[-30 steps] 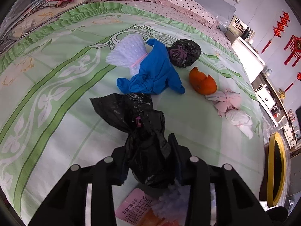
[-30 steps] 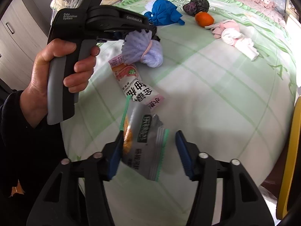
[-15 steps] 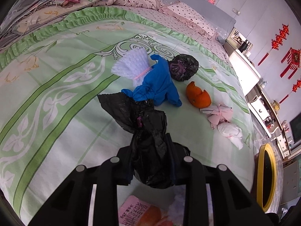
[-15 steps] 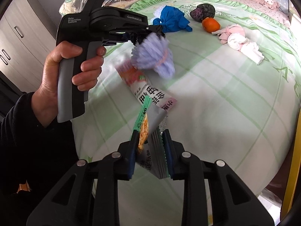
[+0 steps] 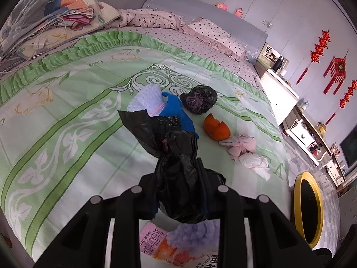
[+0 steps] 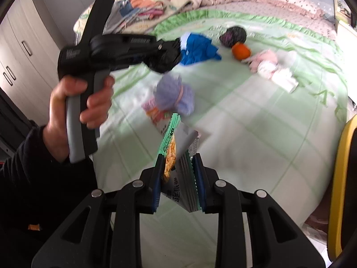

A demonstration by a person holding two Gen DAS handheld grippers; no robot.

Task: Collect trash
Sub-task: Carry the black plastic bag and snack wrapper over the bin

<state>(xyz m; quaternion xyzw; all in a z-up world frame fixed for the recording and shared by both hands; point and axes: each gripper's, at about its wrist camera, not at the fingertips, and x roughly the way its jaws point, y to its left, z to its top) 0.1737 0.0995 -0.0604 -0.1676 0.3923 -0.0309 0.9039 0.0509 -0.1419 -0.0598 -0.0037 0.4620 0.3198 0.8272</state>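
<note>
The left claw (image 5: 179, 187) is clamped on a crumpled black trash bag (image 5: 176, 156), whose loose mouth flops forward and hides much of the blue cloth (image 5: 176, 114) behind it on the bed (image 5: 67, 116); whether anything is inside the bag cannot be made out. Below the bag, a pink snack packet (image 5: 156, 243) and a lilac mesh puff (image 5: 196, 232) lie on the bed, partly cut off by the claw's frame.

The right claw (image 6: 178, 178) is pinched narrow on a grey-and-green snack wrapper (image 6: 178, 156), lifted clear of the bed, nearer the camera than the lilac mesh puff. The right wrist view is motion-blurred, so the wrapper's print is unreadable.

Beyond the blue cloth, away from the left claw, sit a white mesh puff (image 5: 147, 99), a knotted black bag bundle (image 5: 199, 99), an orange peel (image 5: 216, 130) and pink-and-white rags (image 5: 245, 154). The person's left hand (image 6: 73, 116) grips the left tool's grey handle
</note>
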